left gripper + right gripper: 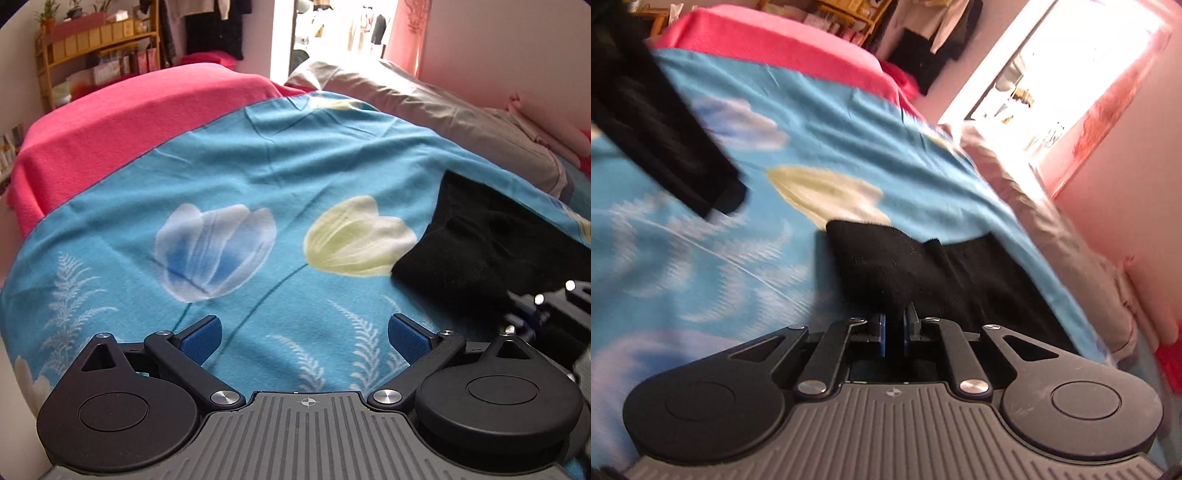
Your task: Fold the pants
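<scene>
The black pants (pixel 491 240) lie on the blue floral blanket (pixel 258 177) at the right of the left wrist view. My left gripper (pixel 304 334) is open and empty above the blanket, to the left of the pants. In the right wrist view my right gripper (pixel 894 330) is shut on a fold of the black pants (pixel 886 258). One pant leg (pixel 657 122) hangs or stretches across the upper left of that view, which is blurred.
A pink blanket (pixel 129 122) covers the far side of the bed. A beige quilt (pixel 443 110) lies along the right by the pink wall. A wooden shelf (pixel 92 48) and hanging clothes stand beyond the bed.
</scene>
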{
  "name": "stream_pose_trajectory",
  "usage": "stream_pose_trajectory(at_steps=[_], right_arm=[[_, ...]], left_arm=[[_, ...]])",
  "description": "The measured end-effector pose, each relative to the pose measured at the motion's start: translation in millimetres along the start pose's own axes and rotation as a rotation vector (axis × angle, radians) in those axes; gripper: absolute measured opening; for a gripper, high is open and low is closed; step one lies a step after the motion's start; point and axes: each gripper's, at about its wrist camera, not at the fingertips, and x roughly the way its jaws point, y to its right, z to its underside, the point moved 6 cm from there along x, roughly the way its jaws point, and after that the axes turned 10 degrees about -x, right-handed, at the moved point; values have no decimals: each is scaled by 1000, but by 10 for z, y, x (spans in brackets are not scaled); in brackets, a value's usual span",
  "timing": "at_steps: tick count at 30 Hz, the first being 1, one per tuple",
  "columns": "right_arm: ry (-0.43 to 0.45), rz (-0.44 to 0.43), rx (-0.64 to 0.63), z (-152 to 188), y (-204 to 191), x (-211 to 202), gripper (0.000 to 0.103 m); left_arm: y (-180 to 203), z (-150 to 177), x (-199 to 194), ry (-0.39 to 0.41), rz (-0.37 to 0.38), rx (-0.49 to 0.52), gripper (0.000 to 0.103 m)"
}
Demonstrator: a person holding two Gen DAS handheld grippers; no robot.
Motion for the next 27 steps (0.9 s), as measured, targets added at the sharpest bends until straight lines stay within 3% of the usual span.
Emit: stream_pose_trajectory(at_steps=[2, 4, 8, 9, 11, 13, 14, 17, 23, 25, 27], right_arm=[[15, -62, 51, -105, -128, -124, 11], [23, -75, 41, -217, -295, -104, 12], [14, -56, 30, -184, -358, -103, 22], [16, -77, 58, -139, -273, -180, 27], [32, -159, 173, 62, -65, -385, 61], [54, -173, 327, 413, 264, -735, 73], [70, -159, 394, 617, 434, -935, 73], [31, -6, 591, 1418, 981, -1472, 76], [-240, 467, 1017, 3388, 1817, -2436, 74], [-324, 572, 1184, 3948, 2039, -2631, 74], [-352, 640, 1328, 4414, 2255, -2726, 74]], left_arm=[[-50, -19, -44, 12, -4, -5, 103], [-95, -30, -79, 20, -17, -9, 103], [-124, -26, -135, 24, -26, -13, 103], [-100, -26, -147, 24, -23, -9, 103], [-14, -30, -162, 25, -11, 6, 103], [130, -19, -180, 28, 19, 29, 103], [216, -5, -178, 25, 38, 45, 103], [544, 96, -156, 3, 94, 111, 103], [1151, 286, -82, -22, 153, 194, 103], [1309, 328, -47, -36, 156, 206, 103], [1444, 362, -11, -34, 156, 217, 103]])
